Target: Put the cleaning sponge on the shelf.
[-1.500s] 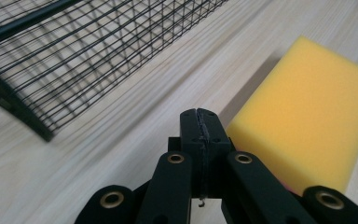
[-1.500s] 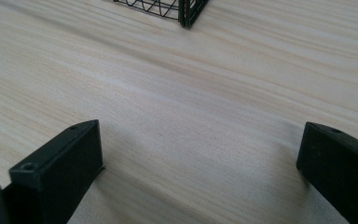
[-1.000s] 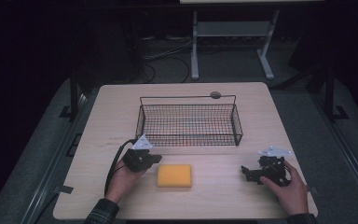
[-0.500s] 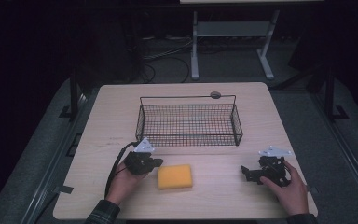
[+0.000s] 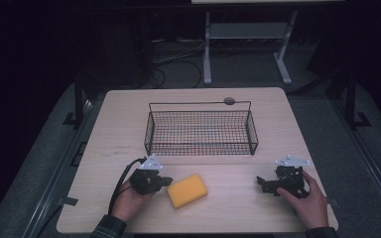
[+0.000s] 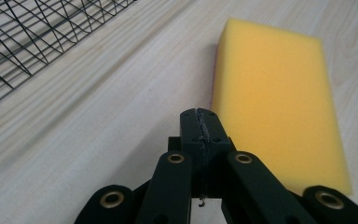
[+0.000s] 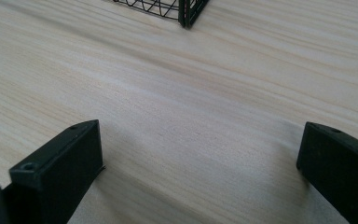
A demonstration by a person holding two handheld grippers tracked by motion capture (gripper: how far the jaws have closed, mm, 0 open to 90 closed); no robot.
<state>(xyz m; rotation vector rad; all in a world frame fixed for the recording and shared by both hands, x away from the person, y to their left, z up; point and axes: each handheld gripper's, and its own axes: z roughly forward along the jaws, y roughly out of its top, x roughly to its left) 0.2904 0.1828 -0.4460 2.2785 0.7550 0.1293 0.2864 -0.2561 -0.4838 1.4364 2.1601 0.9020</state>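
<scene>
High view first: over on the left, the person's left hand (image 5: 129, 198) has the left gripper (image 5: 164, 181) down low on the pale wood surface (image 5: 124, 129), nose pointing toward the middle. Its jaws are pressed flat together with nothing pinched between them, and you can see that clearly in the left gripper view, where the left gripper (image 6: 200, 122) shows a thin seam between the two black pads. A black cable (image 5: 119, 183) loops back from it toward the wrist.

Right off its tip sits the yellow sponge (image 5: 187, 191), lying flat and turned at a bit of an angle. In the left gripper view the sponge (image 6: 275, 93) is just beside the closed tip, off to the side of it, and looks like it's touching or nearly so, hard to call for sure.

Further out ahead of both grippers is the black wire basket (image 5: 201, 130), upright, with nothing visible in it. Its mesh (image 6: 32, 32) cuts across the far corner of the left gripper view.

Over on the right, the right hand (image 5: 307, 201) holds the right gripper (image 5: 261, 182), well apart from the sponge. The right gripper view has the right gripper (image 7: 200, 163) spread wide, bare wood between the jaws, and a basket corner (image 7: 186, 11) up ahead.
</scene>
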